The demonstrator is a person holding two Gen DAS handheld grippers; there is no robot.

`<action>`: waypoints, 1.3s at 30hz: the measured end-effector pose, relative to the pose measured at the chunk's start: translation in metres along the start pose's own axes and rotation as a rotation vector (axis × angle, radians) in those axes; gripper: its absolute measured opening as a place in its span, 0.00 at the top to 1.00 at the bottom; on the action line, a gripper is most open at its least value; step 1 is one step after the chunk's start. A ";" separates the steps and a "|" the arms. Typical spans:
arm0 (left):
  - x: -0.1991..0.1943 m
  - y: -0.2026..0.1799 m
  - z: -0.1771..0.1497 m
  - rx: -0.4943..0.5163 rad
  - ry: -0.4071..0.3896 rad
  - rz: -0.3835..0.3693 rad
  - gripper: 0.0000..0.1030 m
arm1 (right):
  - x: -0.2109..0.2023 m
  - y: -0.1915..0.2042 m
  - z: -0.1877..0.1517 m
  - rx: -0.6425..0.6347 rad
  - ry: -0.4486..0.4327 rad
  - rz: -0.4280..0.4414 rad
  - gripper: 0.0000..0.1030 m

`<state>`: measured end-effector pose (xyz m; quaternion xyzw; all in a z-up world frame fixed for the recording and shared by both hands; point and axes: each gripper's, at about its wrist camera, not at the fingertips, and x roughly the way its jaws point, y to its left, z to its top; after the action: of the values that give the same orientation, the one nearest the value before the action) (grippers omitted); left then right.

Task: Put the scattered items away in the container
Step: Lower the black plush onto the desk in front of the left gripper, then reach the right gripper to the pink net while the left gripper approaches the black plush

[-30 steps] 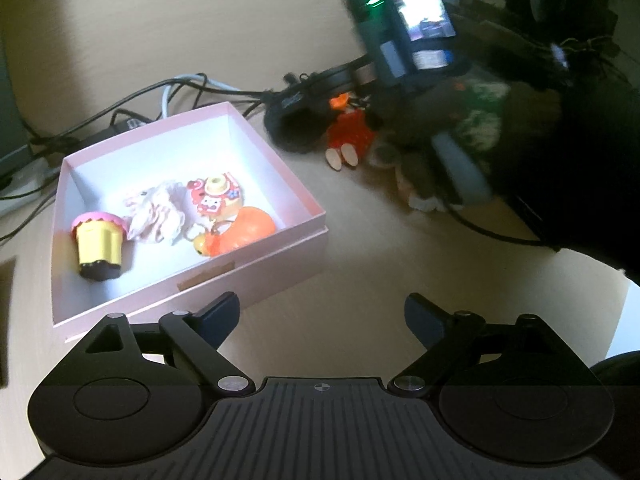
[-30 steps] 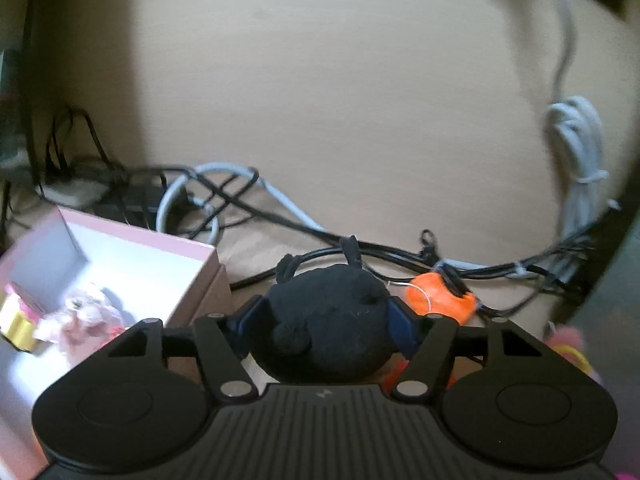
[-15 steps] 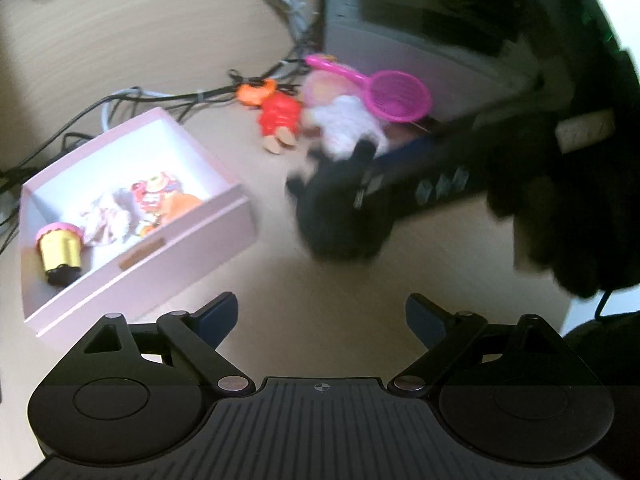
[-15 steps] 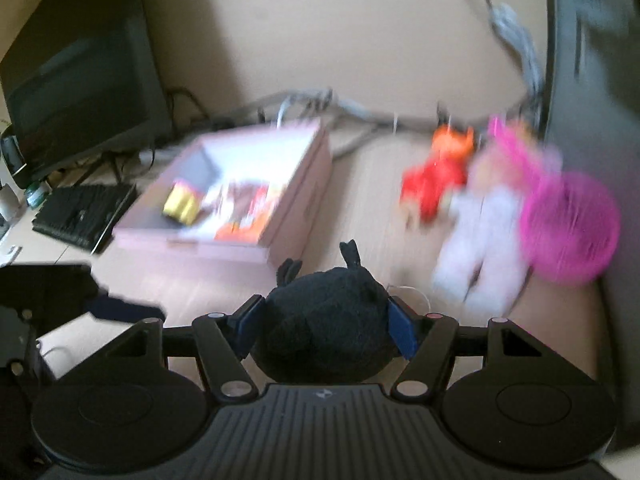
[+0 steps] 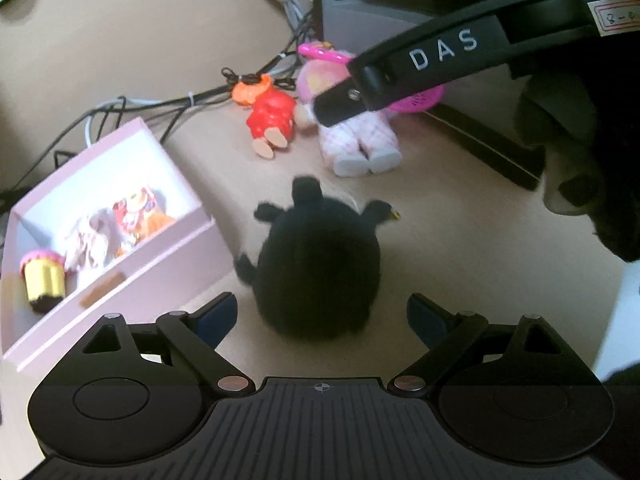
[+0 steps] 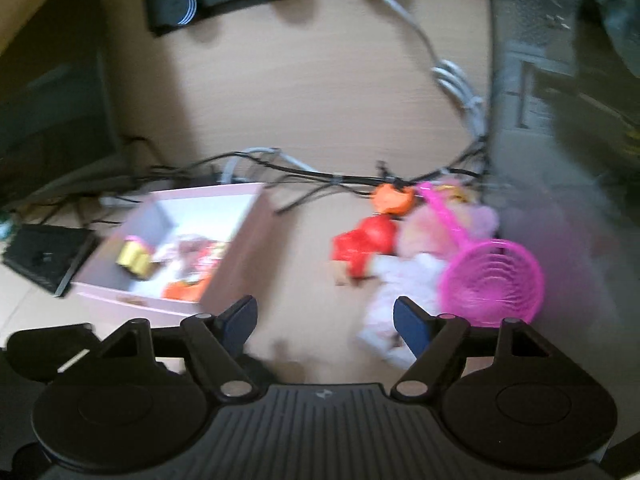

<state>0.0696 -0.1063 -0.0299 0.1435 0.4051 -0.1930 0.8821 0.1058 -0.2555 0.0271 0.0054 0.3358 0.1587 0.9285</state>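
The black plush [image 5: 318, 264] sits on the desk at frame centre, just right of the pink box [image 5: 168, 258], probably so the spread, empty left gripper [image 5: 320, 316] can grab it, while the right gripper [image 6: 324, 318] is opening with nothing between its jaws.

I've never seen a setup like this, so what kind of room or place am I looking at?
Probably a home or office computer desk. A keyboard lies on the wooden desktop, a tangle of cables runs along the back, and a dark monitor stands at the left.
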 end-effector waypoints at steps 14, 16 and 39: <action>-0.011 0.007 -0.008 -0.063 0.039 0.022 0.29 | 0.014 -0.003 -0.035 -0.198 0.002 -0.189 0.26; -0.022 0.015 -0.017 -0.093 0.053 0.023 0.28 | 0.023 0.004 -0.036 -0.271 -0.003 -0.244 0.44; -0.079 0.057 -0.074 -0.252 0.070 0.071 0.09 | 0.024 0.028 -0.050 -0.441 0.034 -0.365 0.88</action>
<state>-0.0003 -0.0077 -0.0104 0.0524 0.4512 -0.1040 0.8848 0.0835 -0.2265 -0.0231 -0.2600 0.3042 0.0584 0.9146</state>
